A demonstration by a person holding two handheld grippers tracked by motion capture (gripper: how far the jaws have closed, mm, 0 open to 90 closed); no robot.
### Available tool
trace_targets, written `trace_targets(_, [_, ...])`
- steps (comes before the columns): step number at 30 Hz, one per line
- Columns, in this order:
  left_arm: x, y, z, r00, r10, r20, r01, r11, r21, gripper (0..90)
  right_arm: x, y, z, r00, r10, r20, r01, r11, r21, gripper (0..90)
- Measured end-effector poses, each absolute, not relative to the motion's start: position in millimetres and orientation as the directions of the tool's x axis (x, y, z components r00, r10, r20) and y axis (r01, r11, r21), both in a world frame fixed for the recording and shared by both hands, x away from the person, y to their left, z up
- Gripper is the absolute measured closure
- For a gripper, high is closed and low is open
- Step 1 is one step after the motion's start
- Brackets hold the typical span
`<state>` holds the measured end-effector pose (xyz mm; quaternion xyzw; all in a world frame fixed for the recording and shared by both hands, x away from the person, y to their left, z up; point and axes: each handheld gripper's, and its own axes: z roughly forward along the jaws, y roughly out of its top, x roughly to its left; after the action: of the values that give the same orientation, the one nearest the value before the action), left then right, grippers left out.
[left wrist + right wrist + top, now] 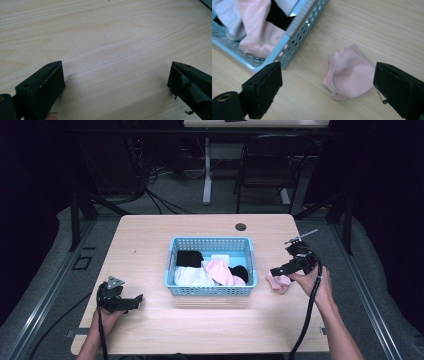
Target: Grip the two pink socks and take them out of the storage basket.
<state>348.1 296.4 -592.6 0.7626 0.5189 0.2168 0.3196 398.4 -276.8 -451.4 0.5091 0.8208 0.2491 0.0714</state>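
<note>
Your right gripper (280, 270) has its jaws wide apart, with nothing in them. The pink sock (349, 73) lies on the table (150, 245), just under and between those jaws, right beside the blue basket (294, 37). It looks like the sock has been set down outside the basket. More socks sit in the basket. Next you likely reach in for another one; go down over it and pinch the cloth. Your left gripper (131, 301) rests with jaws apart over bare table.

table (150, 245): light wood | on it: blue basket (210, 290), pink sock (349, 73)
</note>
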Motion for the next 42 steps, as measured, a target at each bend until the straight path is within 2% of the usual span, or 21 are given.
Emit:
trace_targets(10, [348,297,-593,0.368,0.93,0.0,0.653,-0.259,0.712,0.9,393,-246,-431,-0.54,0.833,0.122,0.751,0.411,0.517,0.3])
trace_targets(19, [348,296,-593,0.368,0.93,0.0,0.653,-0.258,0.712,0.9,396,-196,-419,-0.629,0.769,0.111,0.678,0.473,0.563,0.0])
trace_targets(25, [348,297,-593,0.368,0.93,0.0,0.653,-0.258,0.712,0.9,408,-155,-430,-0.674,0.731,0.112,0.668,0.537,0.515,0.0])
trace_targets(34, [348,297,-593,0.368,0.93,0.0,0.653,-0.258,0.712,0.9,425,-129,-458,-0.676,0.722,0.145,0.7,0.57,0.43,0.0])
trace_targets(38, [348,297,-592,0.368,0.93,0.0,0.653,-0.258,0.712,0.9,430,-122,-472,-0.651,0.741,0.165,0.729,0.549,0.409,7.0])
trace_targets(40, [348,297,-592,0.368,0.93,0.0,0.653,-0.258,0.712,0.9,433,-121,-477,-0.648,0.742,0.173,0.736,0.551,0.394,14.0])
trace_targets(42, [348,297,-593,0.368,0.93,-0.001,0.653,-0.258,0.712,0.9,435,-120,-482,-0.643,0.747,0.168,0.743,0.556,0.372,15.2])
